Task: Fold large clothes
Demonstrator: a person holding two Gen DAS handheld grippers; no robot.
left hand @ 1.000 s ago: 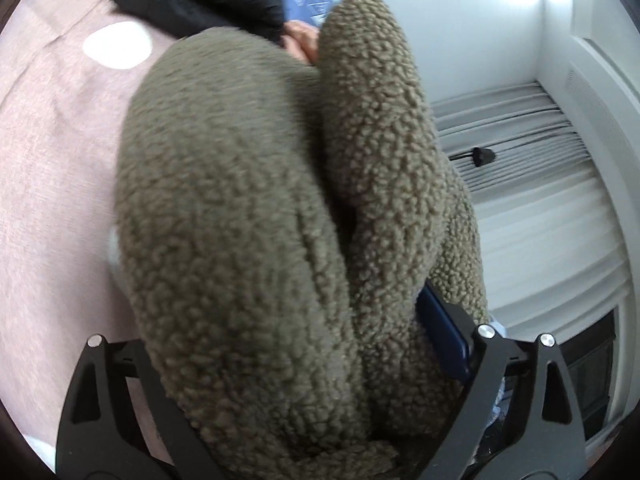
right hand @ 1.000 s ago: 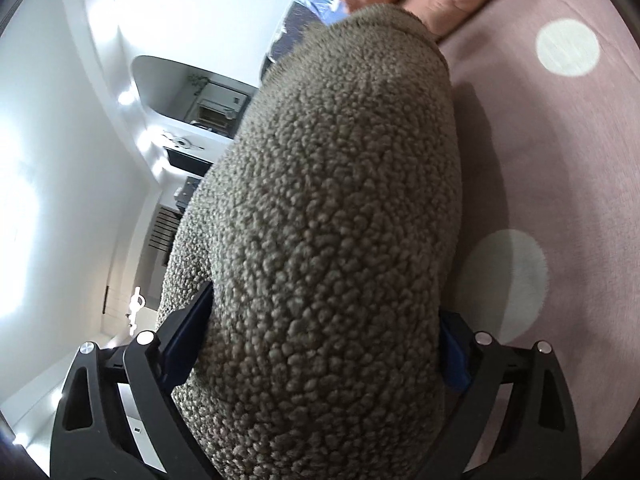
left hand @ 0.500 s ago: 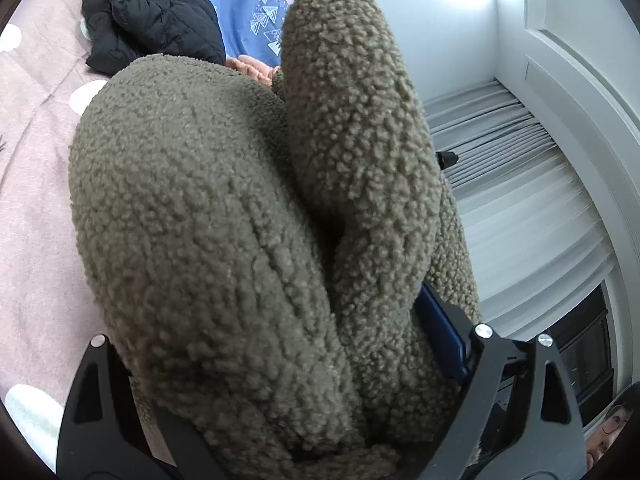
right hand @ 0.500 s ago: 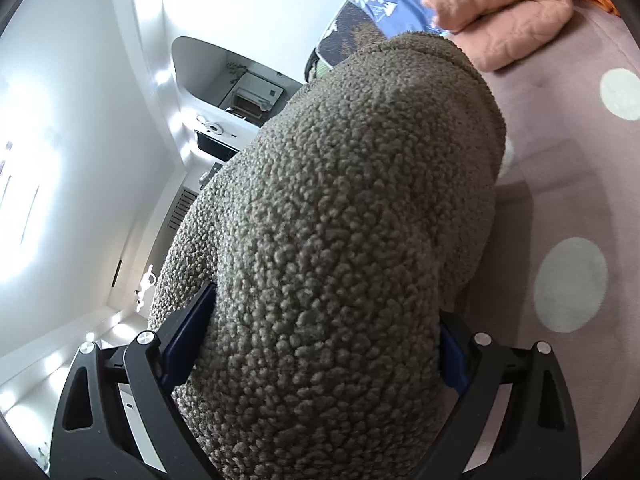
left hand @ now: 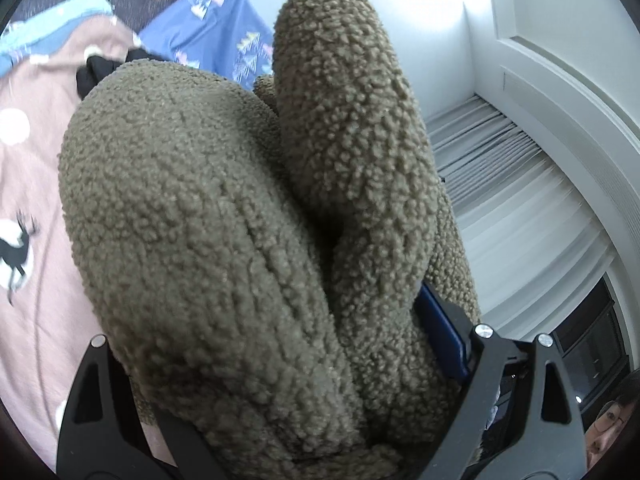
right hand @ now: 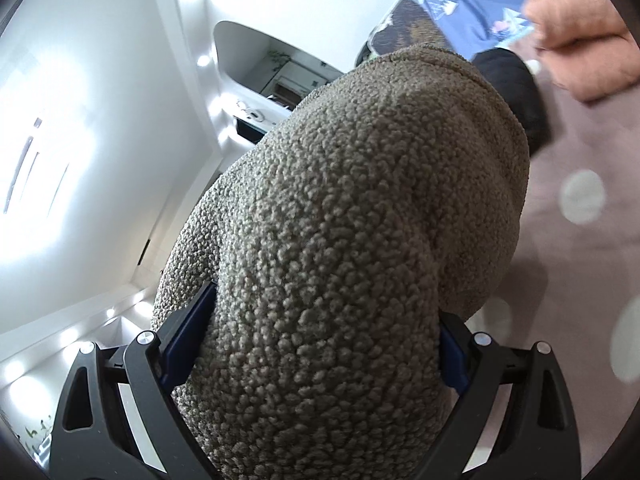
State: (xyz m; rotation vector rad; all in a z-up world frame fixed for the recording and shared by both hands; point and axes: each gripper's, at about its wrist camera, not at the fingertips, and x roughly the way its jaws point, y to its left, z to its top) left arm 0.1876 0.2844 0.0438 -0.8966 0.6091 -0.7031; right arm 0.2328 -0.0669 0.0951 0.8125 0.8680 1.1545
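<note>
An olive-green fleece garment (left hand: pixel 224 216) fills the left wrist view, bunched in two thick folds. My left gripper (left hand: pixel 280 360) is shut on it; only the blue pad of the right finger (left hand: pixel 444 340) shows. The same fleece (right hand: pixel 352 240) fills the right wrist view, and my right gripper (right hand: pixel 312 352) is shut on it with blue pads on both sides. The garment is held up above the pink bed cover (left hand: pixel 28 288). The fingertips are hidden by the fleece.
The pink cover has white dots and a deer print (left hand: pixel 16 252). A black garment (right hand: pixel 516 88), a blue patterned cloth (left hand: pixel 212 36) and a peach garment (right hand: pixel 580 48) lie at the far end. A white wall and grey curtains (left hand: pixel 520 208) are to the right.
Both grippers have risen and tilted with the fleece. More of the far end of the bed, the wall and the ceiling shows now. The grips are unchanged.
</note>
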